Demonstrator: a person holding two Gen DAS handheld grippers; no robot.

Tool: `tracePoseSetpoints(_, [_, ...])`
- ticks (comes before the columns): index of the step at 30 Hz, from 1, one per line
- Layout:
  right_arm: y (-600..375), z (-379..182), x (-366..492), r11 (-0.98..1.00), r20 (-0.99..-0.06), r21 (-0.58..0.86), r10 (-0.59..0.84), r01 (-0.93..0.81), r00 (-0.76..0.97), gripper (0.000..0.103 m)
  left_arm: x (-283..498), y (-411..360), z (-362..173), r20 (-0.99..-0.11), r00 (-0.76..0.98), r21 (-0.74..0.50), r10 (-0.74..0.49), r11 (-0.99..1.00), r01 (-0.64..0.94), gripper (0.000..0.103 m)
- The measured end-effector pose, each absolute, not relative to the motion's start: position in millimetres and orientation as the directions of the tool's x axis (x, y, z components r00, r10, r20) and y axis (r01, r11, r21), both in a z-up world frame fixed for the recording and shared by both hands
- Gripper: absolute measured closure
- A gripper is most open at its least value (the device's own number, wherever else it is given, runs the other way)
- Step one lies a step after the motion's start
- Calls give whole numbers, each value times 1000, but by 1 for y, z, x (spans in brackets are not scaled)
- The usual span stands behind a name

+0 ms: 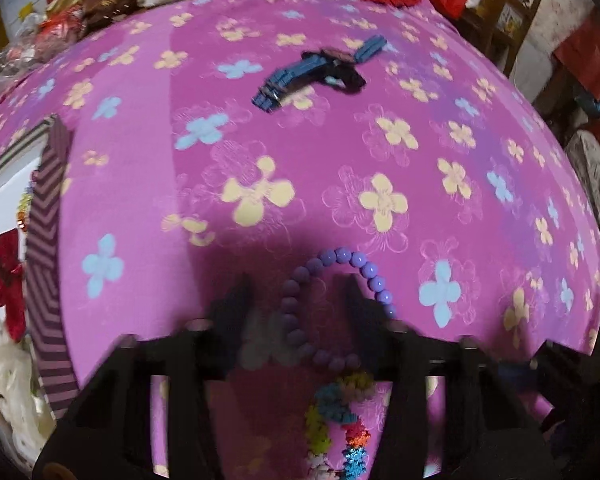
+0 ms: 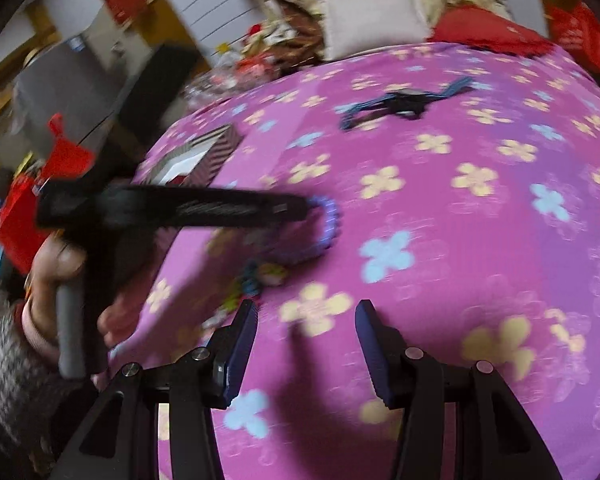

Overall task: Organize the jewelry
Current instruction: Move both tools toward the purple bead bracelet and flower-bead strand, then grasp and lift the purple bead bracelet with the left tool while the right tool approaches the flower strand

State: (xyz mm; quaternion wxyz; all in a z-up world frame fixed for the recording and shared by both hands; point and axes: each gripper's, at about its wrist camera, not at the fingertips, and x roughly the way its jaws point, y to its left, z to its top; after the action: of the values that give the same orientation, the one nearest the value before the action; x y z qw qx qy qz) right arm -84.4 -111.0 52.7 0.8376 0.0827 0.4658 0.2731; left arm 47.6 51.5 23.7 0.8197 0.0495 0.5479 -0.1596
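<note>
Jewelry is spread over a big pink flowered cloth [image 1: 340,152] that covers what looks like a bed, so I call it the bed cloth. At the left edge of the left wrist view stands a striped box [image 1: 46,264] with an open top. I can see a red flower piece [image 1: 6,276] and white things in it, so I think it is the place where the jewelry goes.

Near the top middle lies a blue watch [image 1: 316,74], well apart from both tools. It waits for its turn.

My left tool [image 1: 300,300] points down at a purple bead bracelet [image 1: 340,264] at the bottom middle. One finger sits inside the ring and one outside, partly closed in around one side of it. The view is blurry, so I cannot tell if the pads press it yet. A colorful flower string [image 1: 340,420] lies just below the bracelet, touching it I think.

My right tool [image 2: 306,344] is about half open with nothing in it, and hangs above the cloth at the bottom of its own view.
</note>
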Motion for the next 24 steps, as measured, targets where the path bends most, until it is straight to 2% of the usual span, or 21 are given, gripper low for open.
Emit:
tracePoseSetpoints(2, [-100, 49, -88, 822, -736, 399, 551, -406, 393, 54, 46, 50, 23, -916, 350, -78, -196, 943, 324, 95])
tracePoseSetpoints(12, [-58, 42, -103, 825, -772, 304, 507, -476, 385, 54, 32, 103, 38, -881, 417, -146, -223, 967, 209, 95])
tracePoseSetpoints(20, [-25, 41, -95, 867, -795, 151, 392, -475, 463, 55, 36, 117, 22, -880, 402, -199, -253, 965, 172, 95])
tracePoseSetpoints(21, [-22, 41, -93, 869, -796, 142, 385, -473, 468, 58, 36, 117, 22, -876, 407, -207, -260, 963, 170, 95])
tracePoseSetpoints(24, [-14, 40, -91, 885, -797, 91, 339, -456, 500, 78, 37, 115, 21, -868, 420, -213, -264, 963, 164, 90])
